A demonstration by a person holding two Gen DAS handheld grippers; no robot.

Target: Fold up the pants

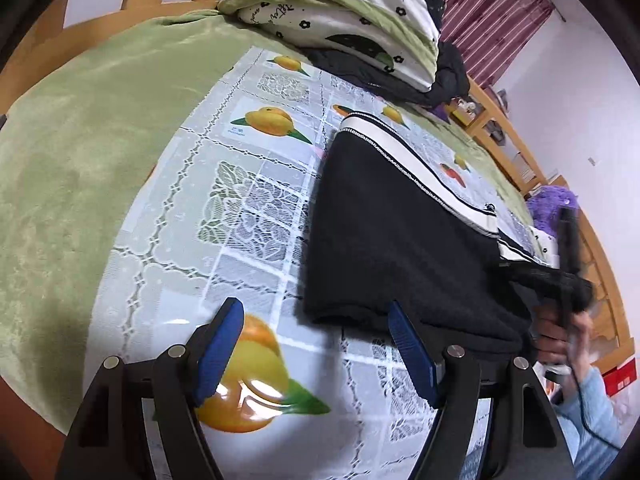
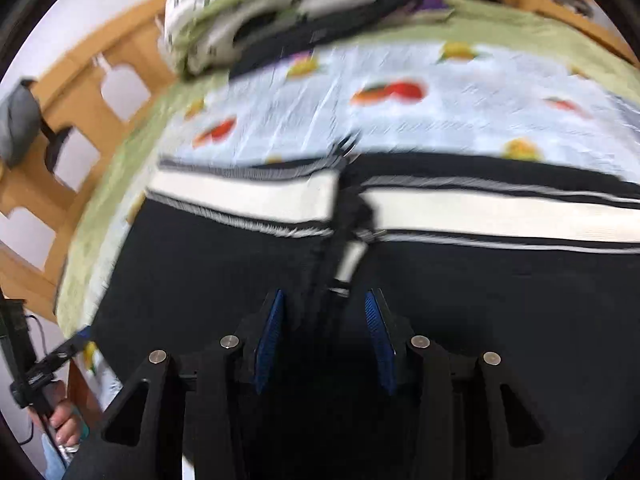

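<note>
From the left wrist view, we saw our left tool [image 1: 316,344] spread wide with nothing between its blue pads, hovering over the fruit-printed cloth [image 1: 248,184] that covers the bed. The pants [image 1: 392,248] lay on that cloth just beyond the tool's right finger: black knit, already doubled over, with a white stripe edged in beading along the far side. At the right edge, the right tool [image 1: 568,264] was blurred, black fabric bunched against it, a hand [image 1: 560,336] below it.

From the right wrist view, badly smeared, our right tool [image 2: 324,340] stood partly parted over the pants [image 2: 200,264], a ridge of dark cloth with a white strip rising between the pads; we judged nothing was pinched, since gaps showed on both sides.

What worried us: that raised ridge could snag on a finger and drag the fold askew, so the stripe halves, already slightly offset at the middle, would misalign further. The slick cloth under the pants could also let them slide.
</note>
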